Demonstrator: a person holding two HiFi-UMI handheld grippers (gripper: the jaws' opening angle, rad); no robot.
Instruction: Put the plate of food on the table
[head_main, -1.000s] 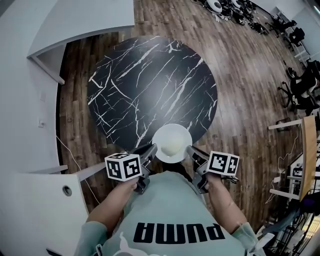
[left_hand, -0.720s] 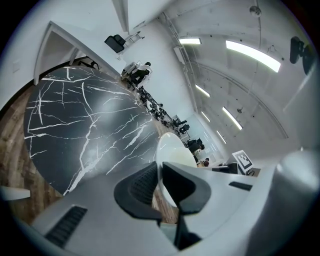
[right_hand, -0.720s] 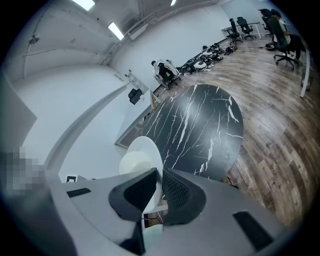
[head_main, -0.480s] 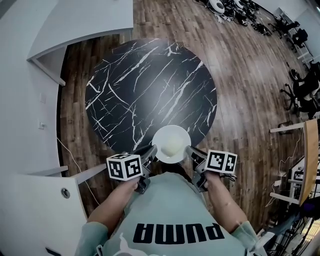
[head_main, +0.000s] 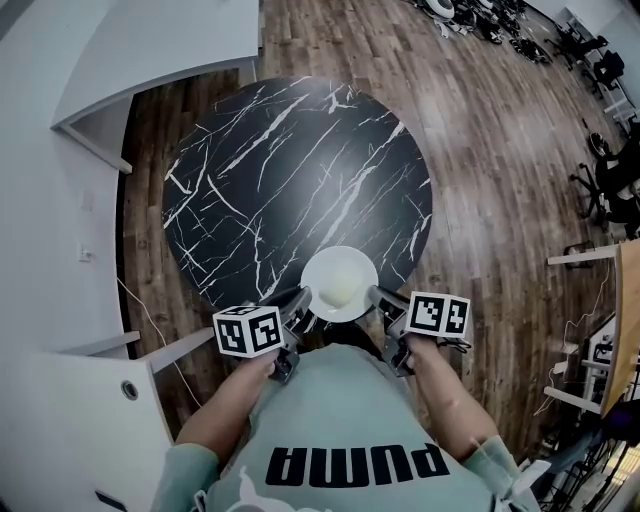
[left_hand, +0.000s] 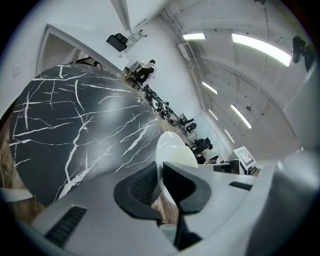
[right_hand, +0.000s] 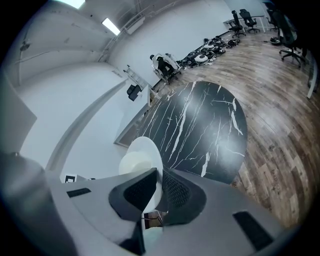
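- Between the two grippers is a round white plate (head_main: 340, 283), held flat at their tips, just in front of the person's body.
- On the middle of the plate is the food (head_main: 338, 289), a smooth, pale, cream-colored lump.
- At the plate's left side, the left gripper (head_main: 300, 300) has its two dark jaws pinching the thin rim, one jaw on each face of the plate.
- At the plate's right side, the right gripper (head_main: 378, 298) pinches the rim the same way, with the rim squeezed between its ribbed pads.
- Under the plate is the near edge of the table (head_main: 290, 180). No view tells me if the plate touches the top.
- Behind both grippers is a green shirt (head_main: 350, 420) with big black letters that read "PUMA", seen upside down.
- On each gripper sits a marker cube (head_main: 247, 331) with black and white squares and no words on it.
- Ahead of the jaws, the round black table top with white cracks spreads out wide and far.
- Past the table's curved edge is wood floor (head_main: 480, 170), with most of it to the right of the right gripper.
- Left of the left gripper is a white counter (head_main: 70, 410), quite close.
- Far off to the right are dark office chairs (head_main: 612, 175), well apart from the grippers.
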